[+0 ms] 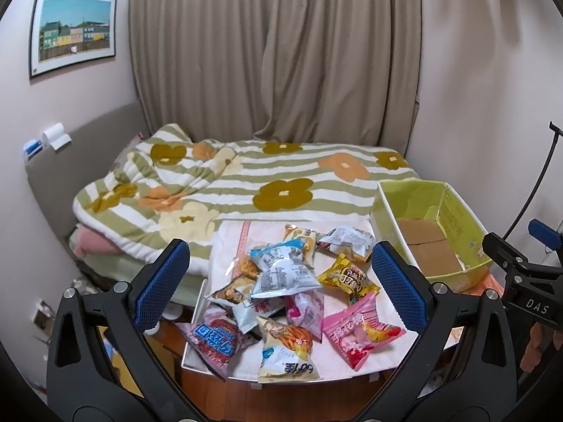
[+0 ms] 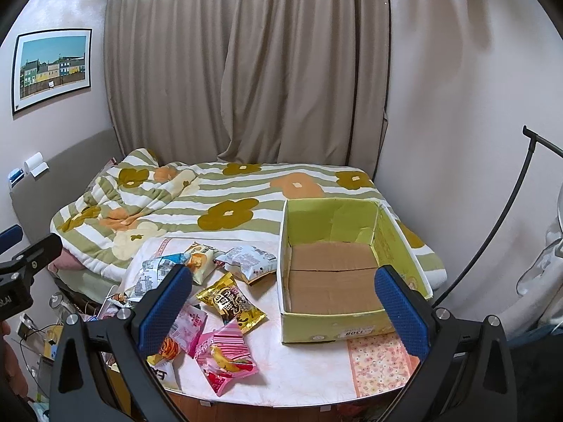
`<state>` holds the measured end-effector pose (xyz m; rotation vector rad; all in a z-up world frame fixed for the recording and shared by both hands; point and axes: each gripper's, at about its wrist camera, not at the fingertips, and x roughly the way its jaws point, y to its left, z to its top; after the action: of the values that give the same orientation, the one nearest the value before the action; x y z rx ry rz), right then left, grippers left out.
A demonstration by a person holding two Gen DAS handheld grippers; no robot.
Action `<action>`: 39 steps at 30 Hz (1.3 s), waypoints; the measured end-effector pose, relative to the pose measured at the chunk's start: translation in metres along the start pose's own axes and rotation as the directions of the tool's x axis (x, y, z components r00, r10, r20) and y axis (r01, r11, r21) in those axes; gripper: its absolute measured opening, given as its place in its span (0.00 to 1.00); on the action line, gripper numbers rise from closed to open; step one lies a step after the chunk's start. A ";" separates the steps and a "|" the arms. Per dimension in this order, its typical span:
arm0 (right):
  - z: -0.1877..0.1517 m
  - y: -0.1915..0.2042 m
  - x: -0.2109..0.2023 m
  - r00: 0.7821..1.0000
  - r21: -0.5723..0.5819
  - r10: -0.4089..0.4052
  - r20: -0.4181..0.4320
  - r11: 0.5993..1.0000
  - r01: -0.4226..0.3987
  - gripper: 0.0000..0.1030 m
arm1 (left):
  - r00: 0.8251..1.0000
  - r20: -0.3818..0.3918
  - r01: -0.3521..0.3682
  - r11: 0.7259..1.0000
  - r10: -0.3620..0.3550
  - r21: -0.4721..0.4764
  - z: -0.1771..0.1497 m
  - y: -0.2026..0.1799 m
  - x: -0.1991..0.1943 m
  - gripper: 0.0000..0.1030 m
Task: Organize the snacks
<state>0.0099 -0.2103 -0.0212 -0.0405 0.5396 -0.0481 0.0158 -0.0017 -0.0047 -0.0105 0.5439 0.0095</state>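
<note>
A bed (image 1: 281,176) under a green-striped quilt with big flower shapes fills the back of the room, with beige curtains (image 1: 274,52) hanging behind it and a framed picture of coloured houses (image 1: 73,31) on the wall to its left. In front of the bed stands a table (image 2: 309,369) covered with a pale cloth. On the table's right side sits an open green cardboard box (image 2: 337,327), its brown bottom flaps bare, its far edge just against the quilt. To the left of the box, apart from it, lies a loose heap of snack packets (image 1: 281,288), some overlapping. Among them, a pink packet (image 2: 225,355) lies nearest the table's front edge, a gold packet (image 2: 232,299) sits just behind it, a white-and-blue packet (image 1: 285,270) rests on top of the heap, and a red-and-blue packet (image 1: 214,341) hangs over the table's left edge. The left gripper (image 1: 281,288) hovers above the heap with its blue-padded fingers spread wide, holding nothing. The right gripper (image 2: 281,309) hangs above the table between heap and box, fingers likewise spread wide and empty; its right finger overlaps the box's near right corner in view.
</note>
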 end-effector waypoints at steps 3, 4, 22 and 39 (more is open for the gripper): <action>0.001 0.000 0.000 1.000 0.001 -0.001 -0.001 1.000 0.001 1.00 | 1.000 0.000 0.000 1.000 0.000 0.000 0.001 0.000 -0.001 1.00; 0.001 -0.001 0.000 1.000 0.001 0.000 -0.001 1.000 0.000 1.00 | 1.000 0.000 0.000 1.000 0.000 0.001 0.000 0.000 -0.001 1.00; 0.002 0.004 -0.002 1.000 0.006 0.014 -0.003 1.000 -0.014 1.00 | 1.000 -0.008 0.004 1.000 -0.004 0.002 0.002 -0.001 -0.001 1.00; -0.002 0.005 -0.005 1.000 0.010 0.013 -0.007 1.000 -0.013 1.00 | 1.000 -0.013 0.007 1.000 -0.007 0.001 -0.008 0.001 -0.004 1.00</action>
<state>0.0049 -0.2049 -0.0206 -0.0275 0.5467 -0.0378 0.0083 -0.0005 -0.0097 -0.0117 0.5565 0.0028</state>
